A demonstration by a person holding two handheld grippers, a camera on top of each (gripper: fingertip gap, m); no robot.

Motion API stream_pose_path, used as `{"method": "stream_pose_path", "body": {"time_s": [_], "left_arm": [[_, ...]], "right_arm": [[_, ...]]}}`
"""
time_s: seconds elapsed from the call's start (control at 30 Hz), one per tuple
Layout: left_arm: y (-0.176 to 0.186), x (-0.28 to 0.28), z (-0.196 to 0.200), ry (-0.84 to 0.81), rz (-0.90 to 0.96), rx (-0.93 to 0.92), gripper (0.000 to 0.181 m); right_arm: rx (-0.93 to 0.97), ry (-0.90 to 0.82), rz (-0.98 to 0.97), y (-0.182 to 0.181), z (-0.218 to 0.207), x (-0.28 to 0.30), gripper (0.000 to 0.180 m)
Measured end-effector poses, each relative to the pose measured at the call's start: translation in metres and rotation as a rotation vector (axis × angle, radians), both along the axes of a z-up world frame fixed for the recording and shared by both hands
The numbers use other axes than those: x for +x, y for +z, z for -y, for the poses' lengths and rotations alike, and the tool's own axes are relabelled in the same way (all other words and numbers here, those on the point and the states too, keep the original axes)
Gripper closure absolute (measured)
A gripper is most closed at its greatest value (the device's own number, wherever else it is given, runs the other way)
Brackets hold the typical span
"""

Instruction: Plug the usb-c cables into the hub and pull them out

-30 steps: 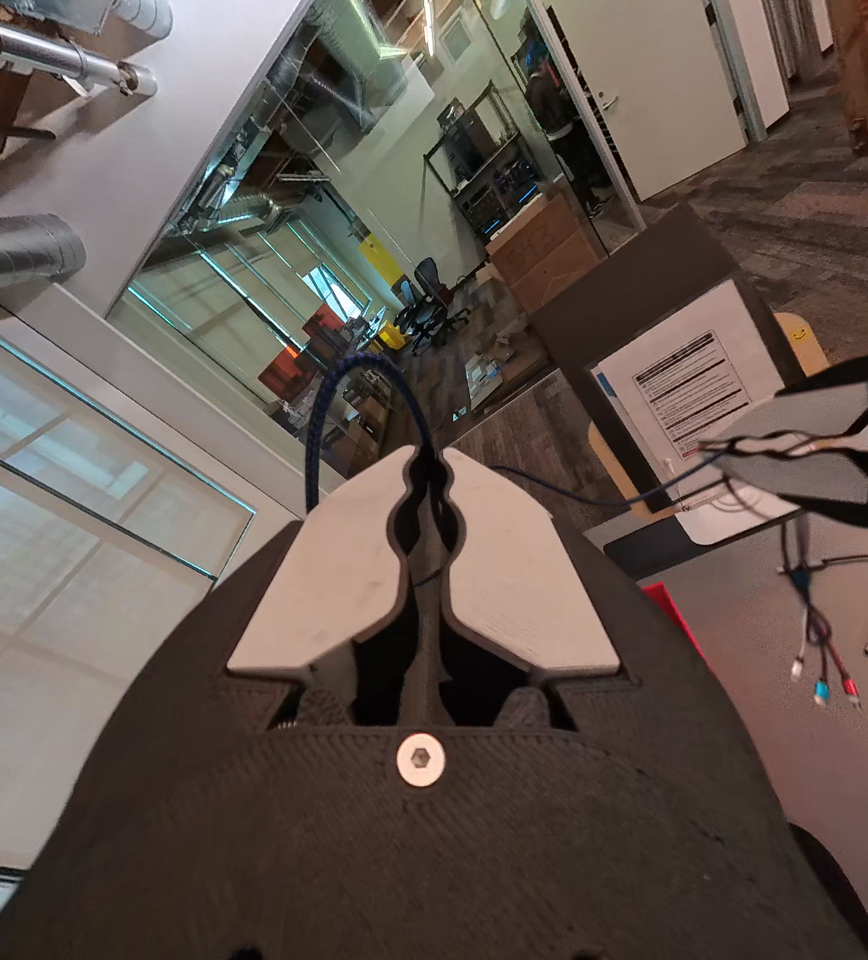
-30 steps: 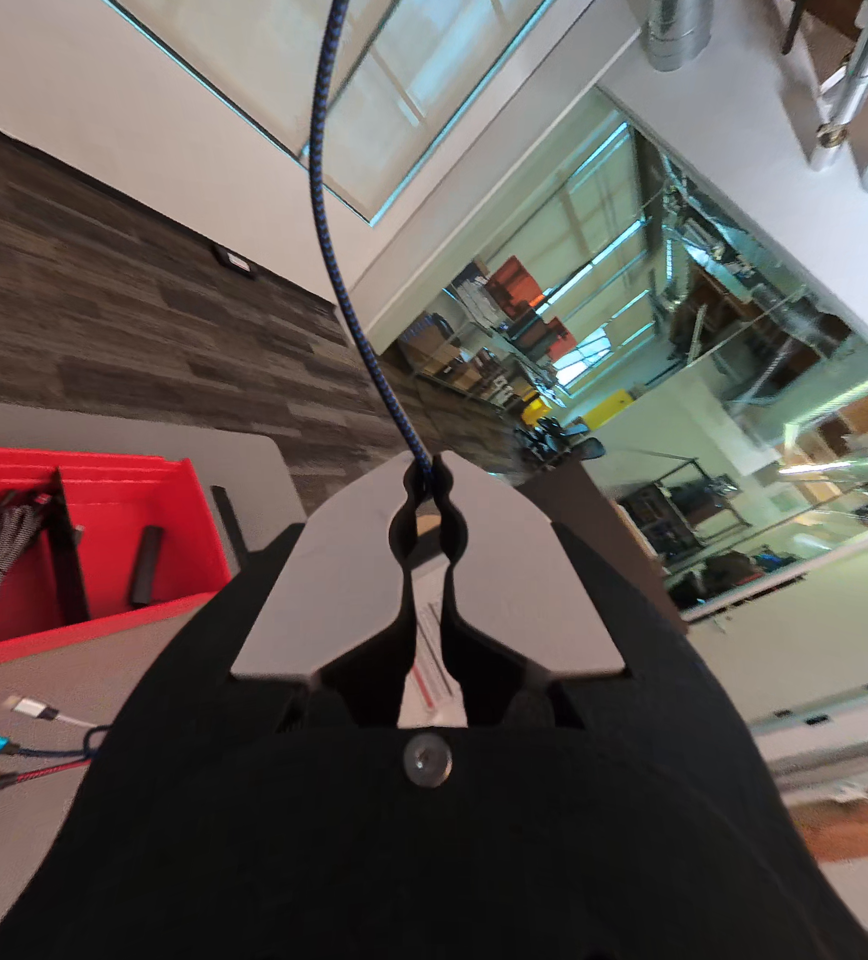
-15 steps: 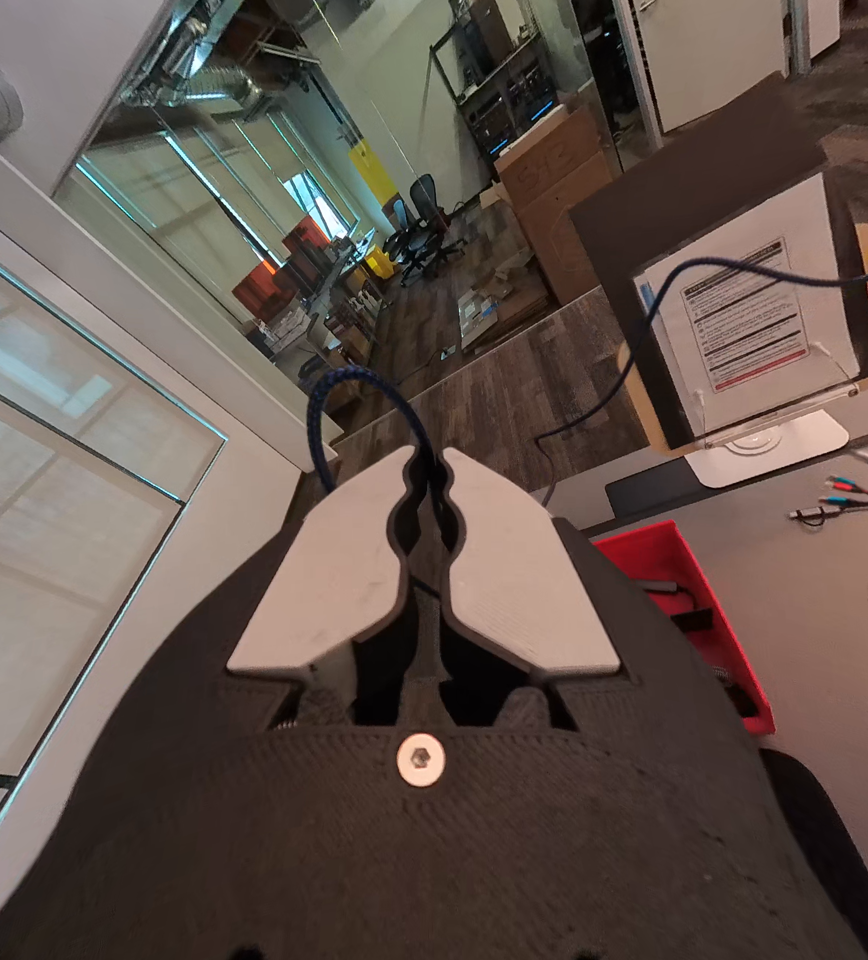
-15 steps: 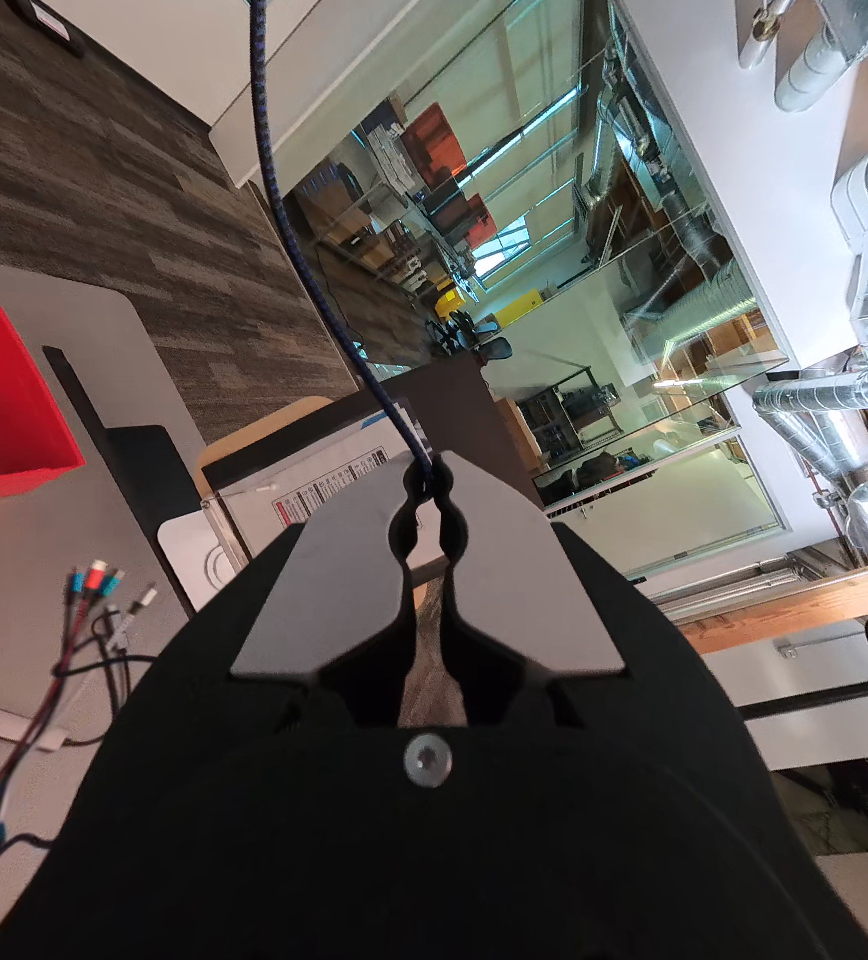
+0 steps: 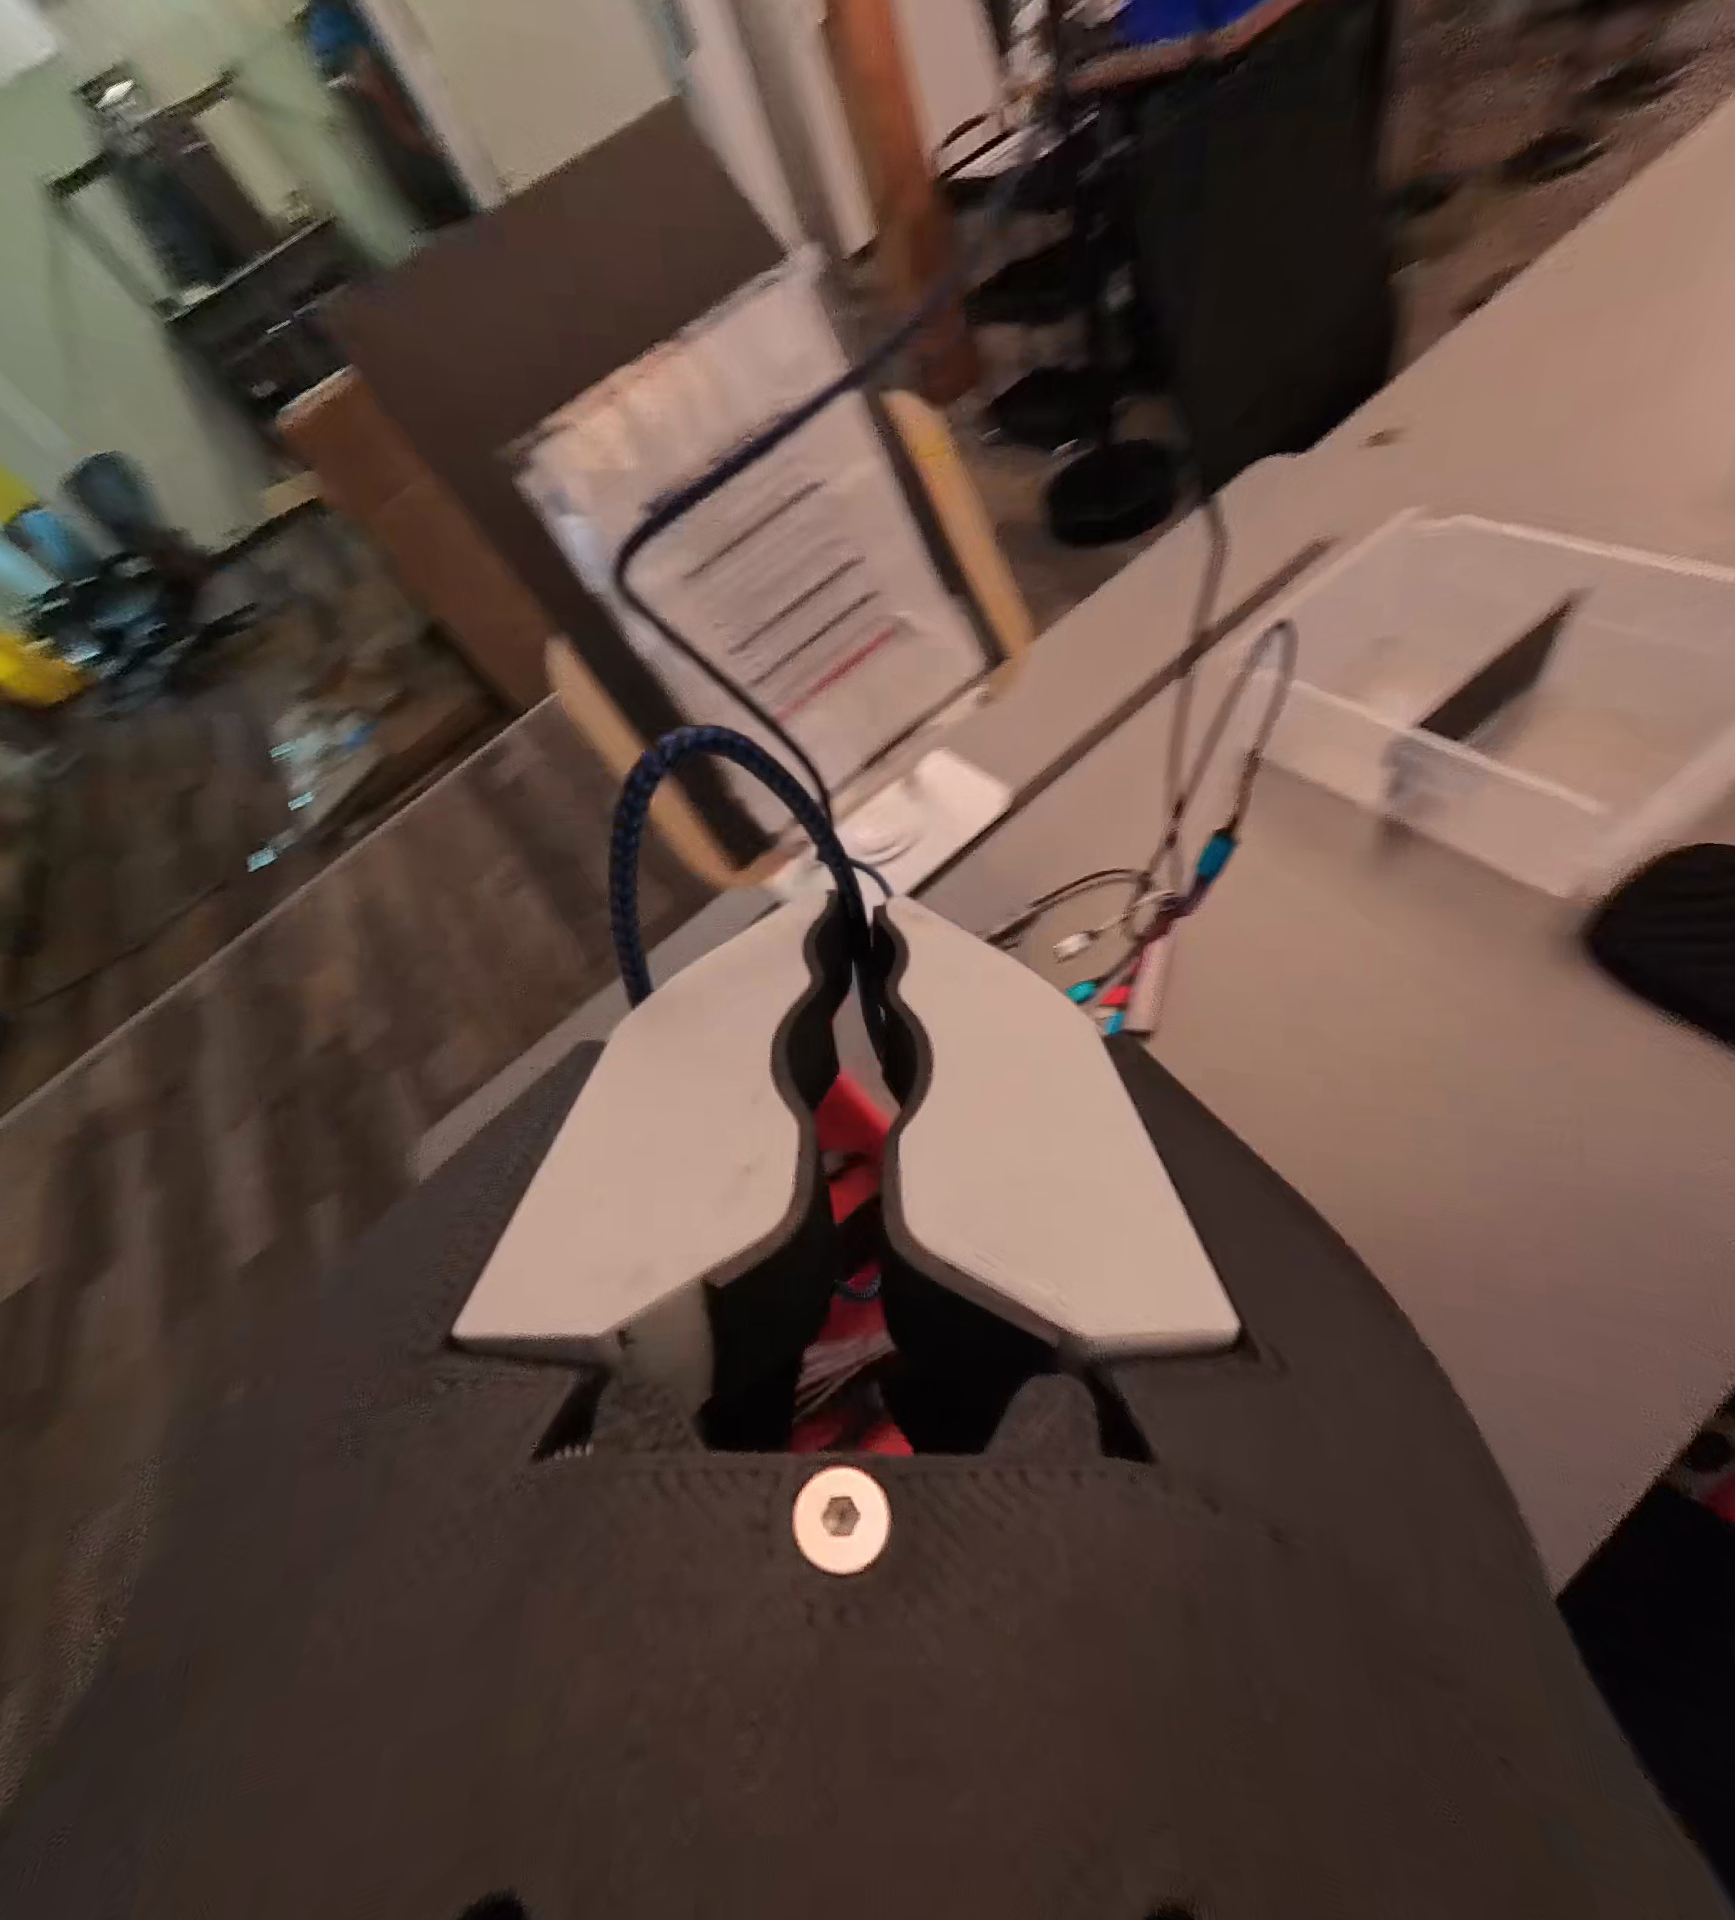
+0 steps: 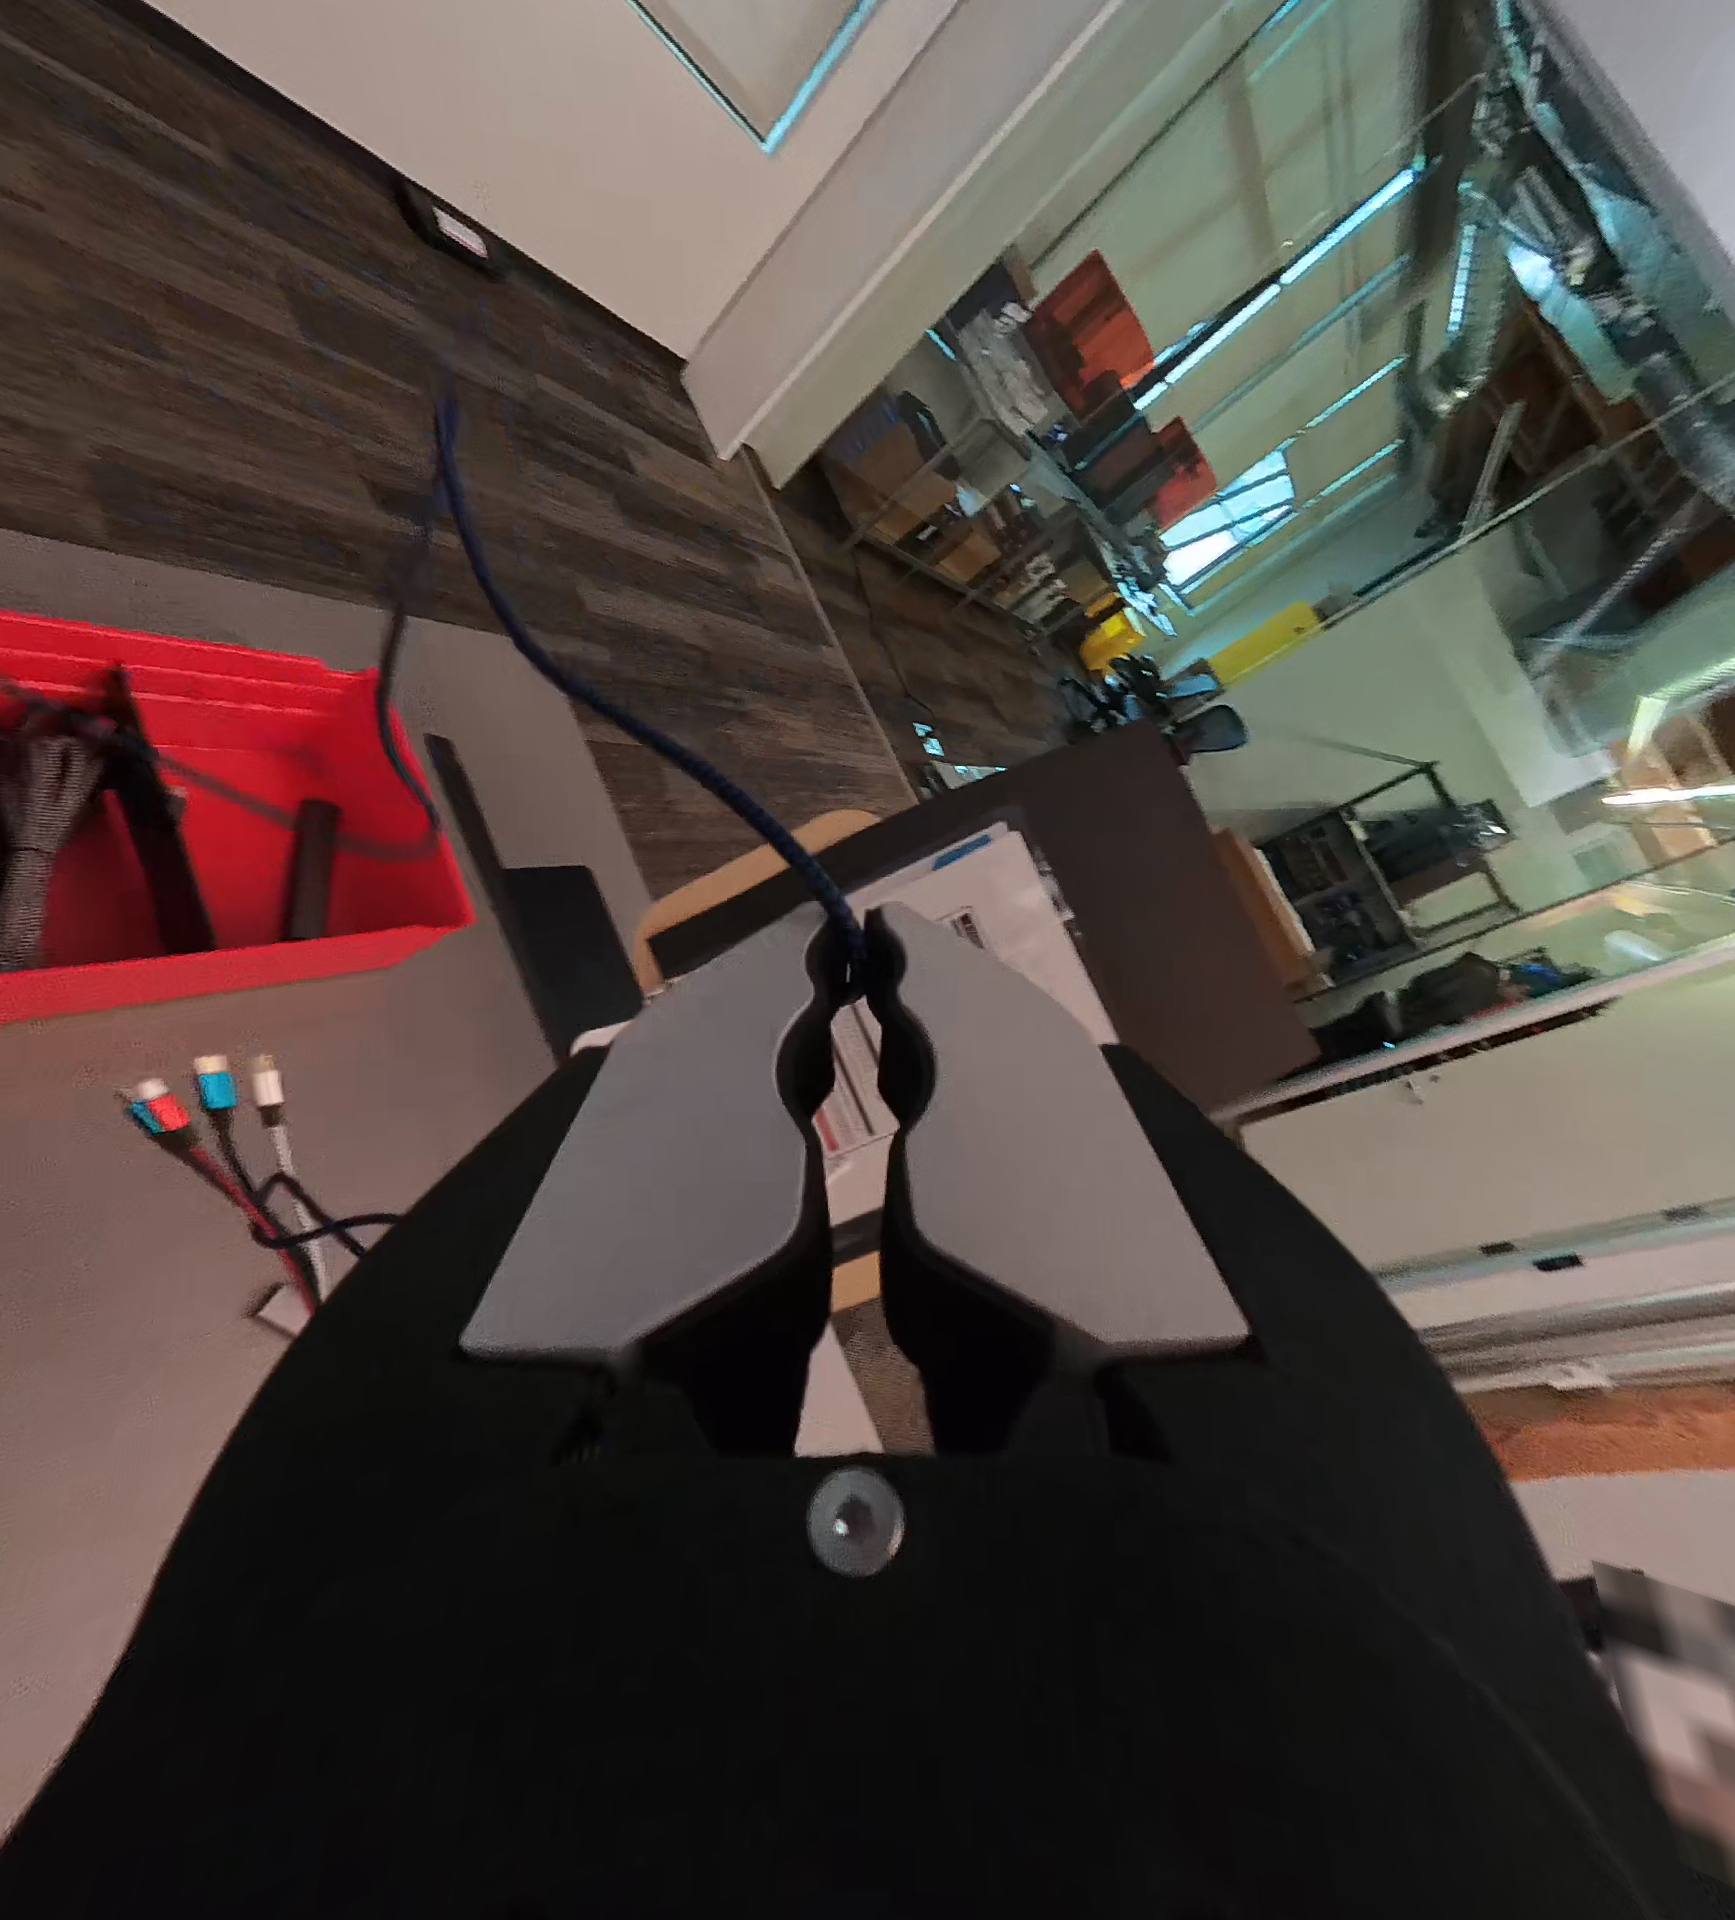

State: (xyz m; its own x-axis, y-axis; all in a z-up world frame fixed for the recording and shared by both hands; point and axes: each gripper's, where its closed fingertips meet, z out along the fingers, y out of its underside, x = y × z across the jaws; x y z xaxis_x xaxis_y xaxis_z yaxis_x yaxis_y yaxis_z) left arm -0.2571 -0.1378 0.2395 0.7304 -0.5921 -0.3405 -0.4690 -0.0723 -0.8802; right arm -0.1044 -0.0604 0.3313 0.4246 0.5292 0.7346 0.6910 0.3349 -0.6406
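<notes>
My left gripper (image 5: 858, 920) is pressed together on the blue cable (image 5: 634, 831), which loops up out of the fingertips and curves back down to their left. A thinner dark stretch of it runs ahead toward the sign (image 5: 769, 540) standing past the tips. Right of the tips and a little beyond, on the table (image 5: 1362, 1039), lies a tangle of short cables (image 5: 1143, 935) with coloured plugs. Farther right sits a clear bin (image 5: 1528, 686).

My right gripper (image 6: 852, 940) is also clamped on the blue cable (image 6: 634, 727), which climbs away up-left from its tips. To the left of this gripper, 3 plugs (image 6: 208, 1091) rest on the table (image 6: 63, 1351), with a red bin (image 6: 219, 935) beyond them holding dark cables. The left view is blurred and I cannot make out the hub.
</notes>
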Motion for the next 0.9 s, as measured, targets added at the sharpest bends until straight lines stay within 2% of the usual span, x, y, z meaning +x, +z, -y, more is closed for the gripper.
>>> {"method": "stream_pose_path", "body": {"time_s": [0.1, 0.23, 0.3, 0.43, 0.47, 0.53, 0.6, 0.8, 0.9], "left_arm": [[-0.046, 0.038, -0.003, -0.186, 0.130, -0.003, 0.175], [-0.080, 0.088, -0.013, -0.383, 0.292, -0.030, 0.147], [-0.089, 0.113, -0.019, -0.451, 0.313, -0.029, 0.128], [-0.088, 0.155, -0.028, -0.525, 0.324, 0.012, 0.110], [-0.086, 0.162, -0.031, -0.515, 0.329, 0.019, 0.118], [-0.080, 0.168, -0.041, -0.476, 0.352, 0.053, 0.155], [-0.077, 0.171, -0.048, -0.451, 0.367, 0.067, 0.178], [-0.075, 0.171, -0.052, -0.450, 0.369, 0.004, 0.178], [-0.063, 0.165, -0.049, -0.439, 0.335, -0.002, 0.178]], "right_arm": [[-0.047, 0.028, 0.022, -0.010, 0.006, -0.006, 0.176], [-0.127, 0.082, 0.020, -0.019, 0.015, -0.018, 0.176], [-0.157, 0.118, 0.020, -0.023, 0.023, -0.026, 0.176], [-0.191, 0.180, 0.024, -0.031, 0.038, -0.039, 0.177], [-0.191, 0.187, 0.030, -0.033, 0.041, -0.040, 0.177], [-0.193, 0.194, 0.042, -0.038, 0.044, -0.041, 0.176], [-0.201, 0.201, 0.038, -0.041, 0.046, -0.040, 0.177], [-0.168, 0.137, 0.078, -0.058, 0.030, -0.015, 0.176], [-0.221, 0.159, -0.040, -0.078, 0.030, 0.002, 0.155]]}}
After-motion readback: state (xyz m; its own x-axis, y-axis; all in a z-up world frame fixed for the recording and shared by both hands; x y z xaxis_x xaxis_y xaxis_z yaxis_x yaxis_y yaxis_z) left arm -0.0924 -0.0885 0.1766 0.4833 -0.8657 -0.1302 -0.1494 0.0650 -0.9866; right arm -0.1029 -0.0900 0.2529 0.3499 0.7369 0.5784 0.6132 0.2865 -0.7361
